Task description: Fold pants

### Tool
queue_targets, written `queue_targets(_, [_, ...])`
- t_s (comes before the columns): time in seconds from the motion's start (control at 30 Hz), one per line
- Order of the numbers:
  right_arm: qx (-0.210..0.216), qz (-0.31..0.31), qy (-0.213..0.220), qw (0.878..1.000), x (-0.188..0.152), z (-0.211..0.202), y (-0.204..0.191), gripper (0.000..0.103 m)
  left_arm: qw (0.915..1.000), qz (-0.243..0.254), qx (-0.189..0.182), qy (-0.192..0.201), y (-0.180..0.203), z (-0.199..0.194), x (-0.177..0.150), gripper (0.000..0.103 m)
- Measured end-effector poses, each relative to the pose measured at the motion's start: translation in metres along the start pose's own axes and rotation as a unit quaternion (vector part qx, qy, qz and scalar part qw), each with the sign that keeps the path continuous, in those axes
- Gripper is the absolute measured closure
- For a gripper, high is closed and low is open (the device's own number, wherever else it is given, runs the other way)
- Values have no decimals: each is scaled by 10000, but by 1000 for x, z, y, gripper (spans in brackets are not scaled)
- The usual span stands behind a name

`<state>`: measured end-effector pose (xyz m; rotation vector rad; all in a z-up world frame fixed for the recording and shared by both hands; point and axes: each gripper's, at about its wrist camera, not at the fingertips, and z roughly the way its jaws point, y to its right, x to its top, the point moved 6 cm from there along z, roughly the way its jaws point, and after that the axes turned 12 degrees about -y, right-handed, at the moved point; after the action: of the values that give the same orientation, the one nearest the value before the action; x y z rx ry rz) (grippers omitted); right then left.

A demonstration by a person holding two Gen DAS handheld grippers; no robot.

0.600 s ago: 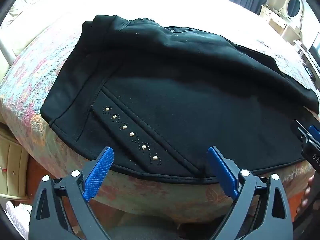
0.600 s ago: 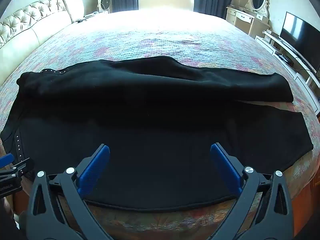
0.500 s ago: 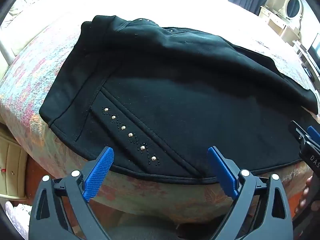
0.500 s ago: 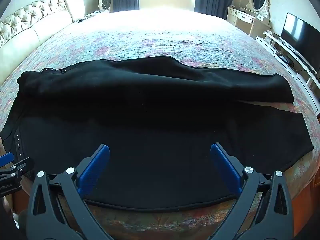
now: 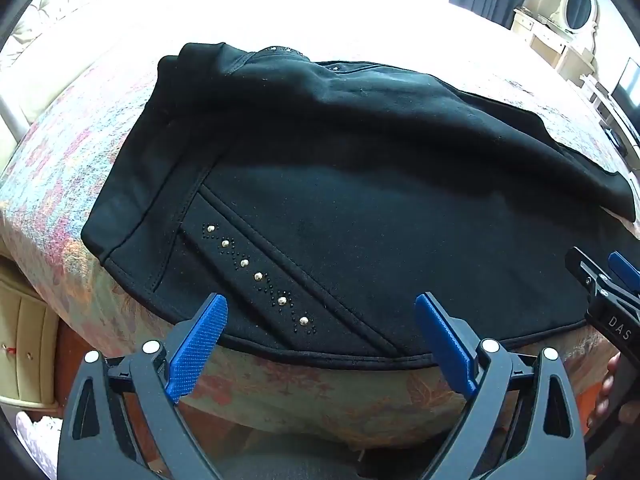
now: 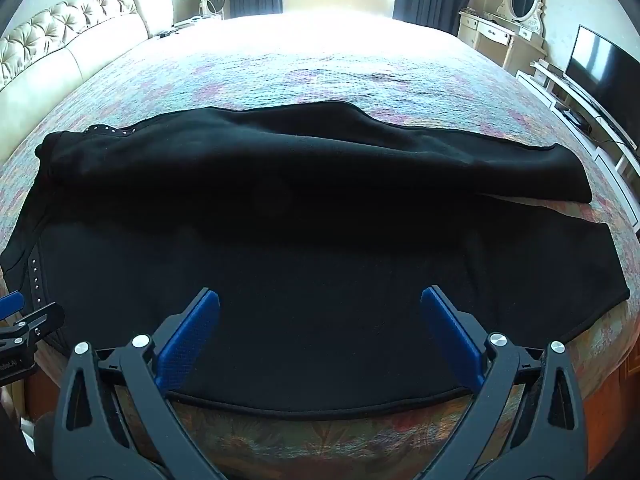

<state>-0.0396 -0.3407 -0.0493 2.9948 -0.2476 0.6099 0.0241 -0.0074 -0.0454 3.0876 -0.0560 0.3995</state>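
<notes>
Nothing has shifted since the earlier frames: black pants (image 6: 320, 248) lie folded lengthwise across the floral bedspread (image 6: 320, 68), filling mid-frame, studded pocket (image 5: 256, 276) lower left; left gripper (image 5: 320, 332) and right gripper (image 6: 320, 328) hover released at their near hem, grasping nothing

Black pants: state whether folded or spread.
Partly folded: black pants lie lengthwise on the bed, far leg lapping over the near one.

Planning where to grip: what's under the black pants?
The pants lie on the floral bedspread, which shows all round them. One leg is folded over the other, hiding the part beneath.
</notes>
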Motion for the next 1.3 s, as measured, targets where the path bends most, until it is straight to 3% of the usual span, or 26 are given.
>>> queue_targets(1.3, [6, -65, -132, 9999, -5, 8, -3, 2, 10000, 78, -40, -28, 1, 2, 1, 9])
